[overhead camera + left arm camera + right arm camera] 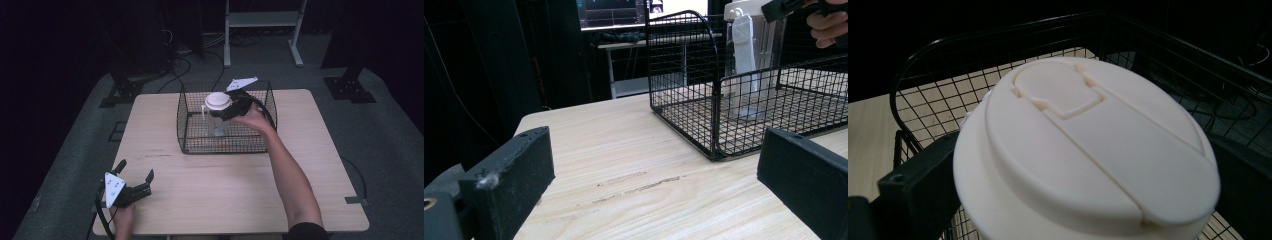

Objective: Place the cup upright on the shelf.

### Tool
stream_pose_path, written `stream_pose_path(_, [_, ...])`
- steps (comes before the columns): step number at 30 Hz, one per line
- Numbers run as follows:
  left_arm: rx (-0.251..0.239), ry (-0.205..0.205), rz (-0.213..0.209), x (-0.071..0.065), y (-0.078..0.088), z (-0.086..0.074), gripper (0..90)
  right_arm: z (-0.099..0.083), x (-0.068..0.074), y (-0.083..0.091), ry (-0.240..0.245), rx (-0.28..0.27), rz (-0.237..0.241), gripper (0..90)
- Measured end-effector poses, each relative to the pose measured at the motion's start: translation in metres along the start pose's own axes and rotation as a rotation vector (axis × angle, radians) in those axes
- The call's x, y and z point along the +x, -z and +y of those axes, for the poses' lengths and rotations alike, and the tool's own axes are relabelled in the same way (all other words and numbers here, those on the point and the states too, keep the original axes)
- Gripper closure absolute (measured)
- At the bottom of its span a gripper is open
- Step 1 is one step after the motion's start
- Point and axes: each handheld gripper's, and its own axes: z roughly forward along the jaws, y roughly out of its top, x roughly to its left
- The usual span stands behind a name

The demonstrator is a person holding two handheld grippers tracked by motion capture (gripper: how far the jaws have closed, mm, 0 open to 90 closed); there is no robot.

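Note:
A clear plastic pitcher [216,122] with a cream lid [218,101] stands upright inside a black wire basket [225,150] at the back middle of the table. My right gripper [223,111] is shut on the pitcher just under its lid, one jaw on each side. The right gripper view looks down on the lid [1088,145] between the right gripper's [1083,210] jaws, with the basket rim [998,40] behind. My left gripper [135,170] rests open and holds nothing at the table's front left corner. Past the left gripper [656,185] are the basket [716,100] and pitcher [744,60].
The wooden table [225,190] is bare wood in front of the basket. A white metal frame [262,20] and dark stands [350,85] are on the floor beyond the table. A lit screen [611,12] is behind the basket.

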Motion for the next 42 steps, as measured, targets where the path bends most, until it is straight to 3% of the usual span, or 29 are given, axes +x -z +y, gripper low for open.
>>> stream_pose_path(15, [-0.001, -0.002, 0.001, -0.001, 0.0, 0.0, 0.9, 0.018, 0.004, 0.018, 0.003, -0.043, -0.008, 0.0])
stream_pose_path(42, [0.001, -0.011, 0.005, -0.002, 0.0, 0.0, 0.9, 0.039, 0.022, 0.059, 0.0, -0.044, 0.013, 0.0])
